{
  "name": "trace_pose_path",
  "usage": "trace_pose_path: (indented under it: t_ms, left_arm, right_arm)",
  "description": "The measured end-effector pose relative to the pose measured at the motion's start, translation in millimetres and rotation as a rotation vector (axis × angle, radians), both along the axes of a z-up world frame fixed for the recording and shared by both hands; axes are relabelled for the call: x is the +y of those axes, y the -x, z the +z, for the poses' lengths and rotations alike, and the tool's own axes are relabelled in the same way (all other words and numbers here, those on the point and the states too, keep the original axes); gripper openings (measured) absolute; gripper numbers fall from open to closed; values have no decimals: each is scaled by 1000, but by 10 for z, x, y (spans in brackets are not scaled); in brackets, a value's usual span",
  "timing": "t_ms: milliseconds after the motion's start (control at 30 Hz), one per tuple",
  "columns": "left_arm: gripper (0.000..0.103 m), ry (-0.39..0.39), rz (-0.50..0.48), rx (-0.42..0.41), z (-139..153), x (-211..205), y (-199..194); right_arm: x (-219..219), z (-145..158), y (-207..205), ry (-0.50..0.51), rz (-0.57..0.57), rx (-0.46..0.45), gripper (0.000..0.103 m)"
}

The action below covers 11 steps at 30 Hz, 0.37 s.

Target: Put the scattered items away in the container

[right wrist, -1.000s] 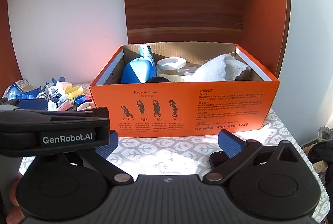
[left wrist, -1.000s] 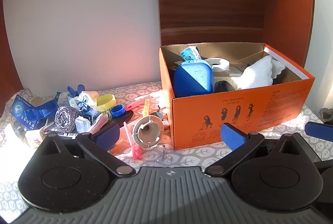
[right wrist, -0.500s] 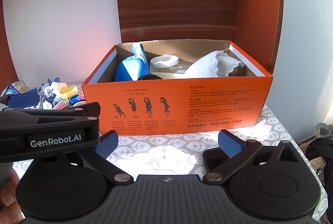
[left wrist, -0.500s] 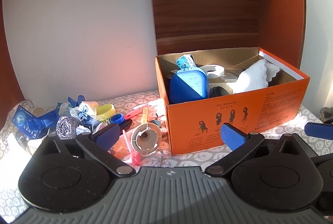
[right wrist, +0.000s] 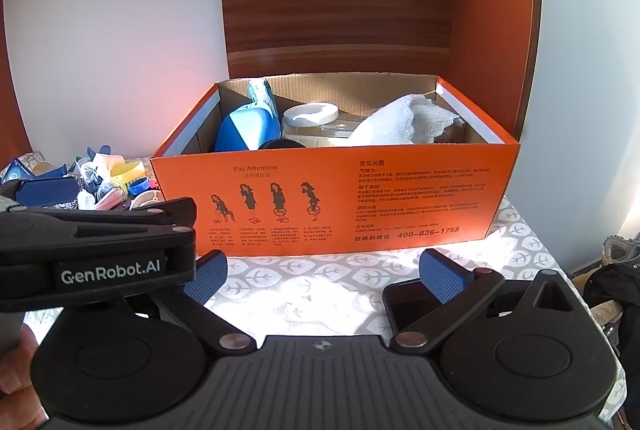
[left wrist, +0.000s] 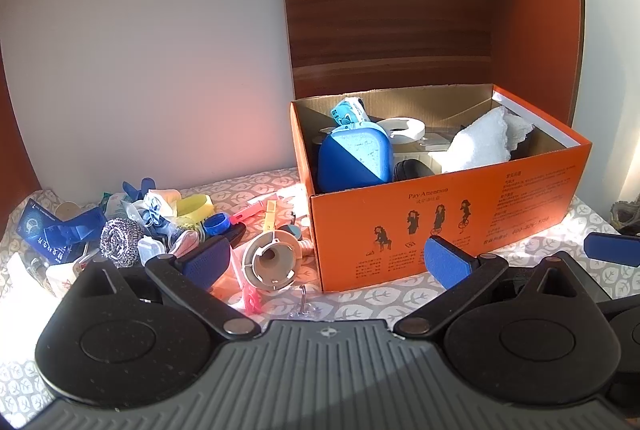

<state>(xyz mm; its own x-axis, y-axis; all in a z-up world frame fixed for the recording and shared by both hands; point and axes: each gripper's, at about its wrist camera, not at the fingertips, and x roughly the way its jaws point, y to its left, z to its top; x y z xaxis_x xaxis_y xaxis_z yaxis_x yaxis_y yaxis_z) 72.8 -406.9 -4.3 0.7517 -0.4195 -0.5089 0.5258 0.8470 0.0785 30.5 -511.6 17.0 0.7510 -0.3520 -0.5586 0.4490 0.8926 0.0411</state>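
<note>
Two hand-held grippers hovered low over a table covered in a grey cloth (right wrist: 320,270) with a white leaf print. The left gripper (left wrist: 320,262) had its blue-padded fingers spread wide with nothing between them. Straight ahead of it and slightly to its right stood an open orange cardboard box (left wrist: 460,222) — the container — printed with small figures and text on its near side. Inside the box, a blue and pale-blue plastic case (left wrist: 354,160) leaned in the corner nearest the left gripper, with a white roll of tape (left wrist: 402,128) behind it and a crumpled white cloth (left wrist: 484,140) farther to the right. Ahead and to the left of the left gripper lay the scattered items: a round white plastic fitting (left wrist: 270,262) just beyond its left finger, a steel wool scourer (left wrist: 118,240), a yellow ring (left wrist: 196,206), a blue bottle cap (left wrist: 216,224), a yellow clothespin (left wrist: 270,216) and a pink clip (left wrist: 250,296), all close together on the cloth. The right gripper (right wrist: 322,276) was likewise spread apart and empty, with the box directly ahead of it and close. A dark flat phone-like object (right wrist: 408,304) lay on the cloth beneath its right finger. At its left — very near — the side of the left gripper, marked GenRobot.AI, crossed the view.
</note>
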Motion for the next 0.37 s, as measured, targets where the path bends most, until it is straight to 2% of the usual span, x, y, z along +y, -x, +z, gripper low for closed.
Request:
trace_pose_path:
  t_ms: [367]
  left_arm:
    - [103,13,-14,5,-6,30,20]
  right_arm:
    - [49,-8,2,7,-1,3,103]
